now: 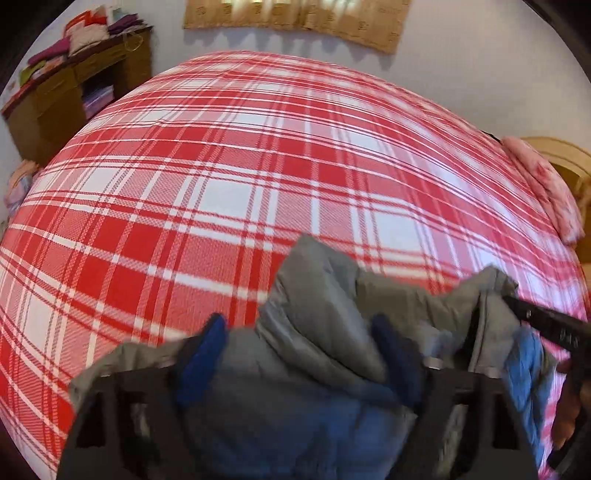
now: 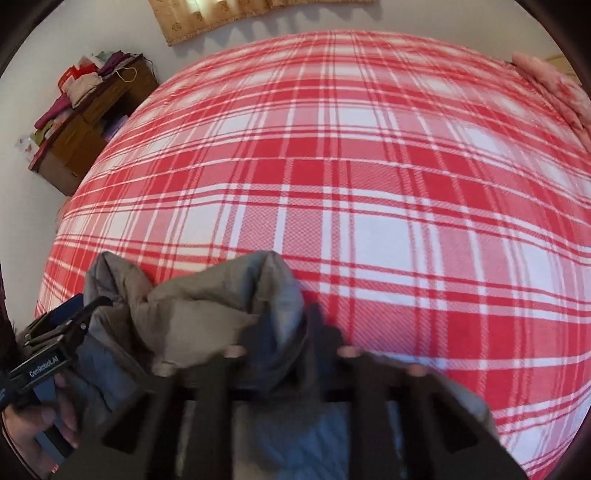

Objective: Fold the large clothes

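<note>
Bed cover: red and white plaid sheet (image 1: 221,177) spread flat before me, filling most of both views.
Far left: brown wooden desk (image 1: 62,96) against the wall, folded fabrics (image 1: 85,37) piled on top.
Far wall: tan patterned hanging (image 1: 295,22).
Right edge: pink patterned bedding (image 1: 546,184), beside a tan wooden headboard (image 1: 565,155).

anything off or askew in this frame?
Nothing damaged or spilled. The grey jacket is a bunched heap at the near edge of the plaid bed, not spread flat. The right gripper is shut on a fold of it; the left gripper straddles another fold, jaws apart. Clothes sit piled unevenly on the wooden cabinet.
</note>
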A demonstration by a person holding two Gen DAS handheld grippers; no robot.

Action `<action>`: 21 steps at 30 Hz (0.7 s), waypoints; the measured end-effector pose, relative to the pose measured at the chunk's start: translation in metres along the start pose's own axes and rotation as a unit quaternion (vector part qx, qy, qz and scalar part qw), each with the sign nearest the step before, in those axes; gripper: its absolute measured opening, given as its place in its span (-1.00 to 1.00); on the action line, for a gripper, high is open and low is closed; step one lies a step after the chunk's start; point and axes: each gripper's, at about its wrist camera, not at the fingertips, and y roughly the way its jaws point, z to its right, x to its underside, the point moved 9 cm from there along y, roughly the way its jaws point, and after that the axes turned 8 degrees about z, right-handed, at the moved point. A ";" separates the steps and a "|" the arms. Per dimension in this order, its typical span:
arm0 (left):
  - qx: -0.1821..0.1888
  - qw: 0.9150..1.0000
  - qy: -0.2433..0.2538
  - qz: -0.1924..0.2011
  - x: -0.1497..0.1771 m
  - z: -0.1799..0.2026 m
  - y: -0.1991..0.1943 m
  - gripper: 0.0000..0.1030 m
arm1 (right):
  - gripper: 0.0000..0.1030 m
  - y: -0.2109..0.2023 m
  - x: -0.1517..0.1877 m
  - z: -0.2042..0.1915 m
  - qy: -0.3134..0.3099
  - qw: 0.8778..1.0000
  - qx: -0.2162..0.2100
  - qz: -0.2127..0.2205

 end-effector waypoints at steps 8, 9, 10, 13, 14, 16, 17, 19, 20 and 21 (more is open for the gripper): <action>0.017 0.999 0.023 0.029 0.035 -0.002 -0.039 0.04 | -0.85 -0.037 0.032 0.011 -0.033 0.999 0.010 0.029; 0.012 0.999 0.030 0.030 0.040 -0.003 -0.038 0.04 | -0.85 -0.036 0.036 0.013 -0.035 0.999 0.015 0.030; 0.009 0.999 0.032 0.030 0.045 -0.005 -0.038 0.04 | -0.85 -0.034 0.043 0.016 -0.036 0.999 0.019 0.029; 0.010 0.999 0.016 0.043 0.051 -0.013 -0.041 0.04 | -0.88 -0.027 0.063 0.029 -0.024 0.999 0.025 0.031; 0.013 0.998 0.008 0.055 0.050 -0.014 -0.047 0.13 | -0.89 -0.024 0.069 0.034 -0.023 0.999 0.032 0.033; 0.018 0.996 -0.010 0.090 0.042 -0.016 -0.067 0.43 | -0.91 -0.024 0.073 0.040 -0.015 0.999 0.031 0.038; 0.025 0.994 -0.018 0.108 0.037 -0.014 -0.079 0.52 | -0.97 -0.026 0.073 0.043 -0.014 0.998 0.033 0.042; 0.032 0.990 -0.017 0.138 0.025 -0.007 -0.099 0.58 | -0.97 -0.027 0.071 0.045 -0.014 0.998 0.036 0.047; 0.022 0.987 -0.008 0.157 0.016 -0.004 -0.108 0.60 | -0.97 -0.026 0.070 0.046 -0.015 0.998 0.037 0.046; 0.007 0.984 0.002 0.177 0.006 -0.001 -0.114 0.63 | -0.97 -0.025 0.070 0.046 -0.016 0.998 0.037 0.045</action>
